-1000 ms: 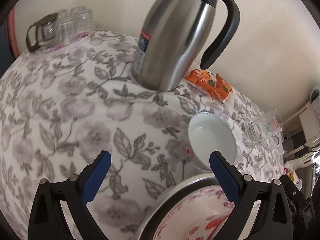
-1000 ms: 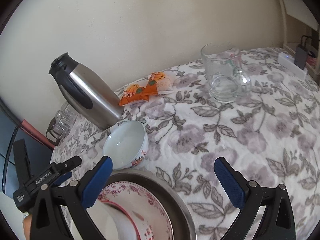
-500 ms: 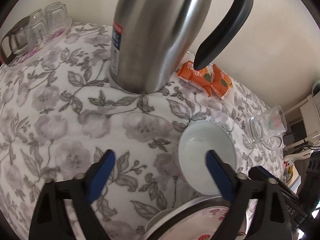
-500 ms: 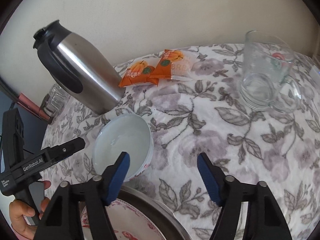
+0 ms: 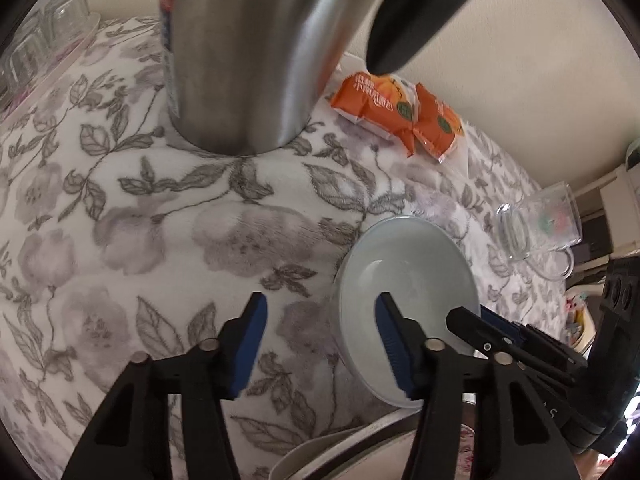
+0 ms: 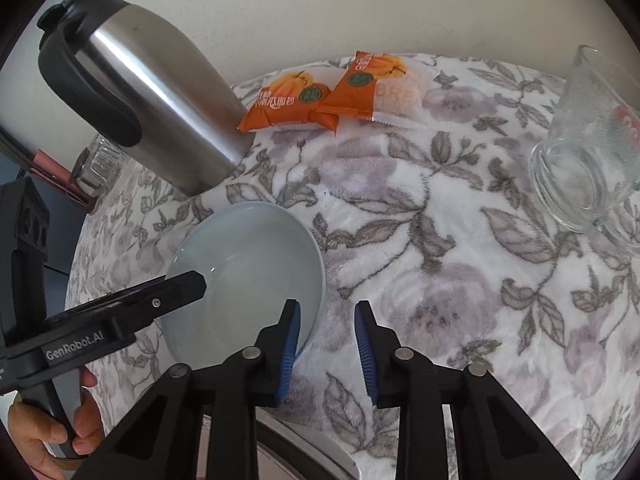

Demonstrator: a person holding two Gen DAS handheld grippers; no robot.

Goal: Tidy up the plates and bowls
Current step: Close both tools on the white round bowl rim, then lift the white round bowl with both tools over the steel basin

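bowl (image 6: pixel 244 276) | glazed, slick, breakable; grip at rim | left claw (image 5: pixel 320 340) closing astride near rim, not pinching | right claw (image 6: pixel 327 344) closing astride opposite rim, not pinching

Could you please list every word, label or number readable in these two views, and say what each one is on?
"GenRobot.AI": white lettering on the left gripper's black body.
Orange snack packets: white Chinese characters, too blurred to read reliably.
Steel thermos label: blurred, unreadable.
Glass mug red print: unreadable.
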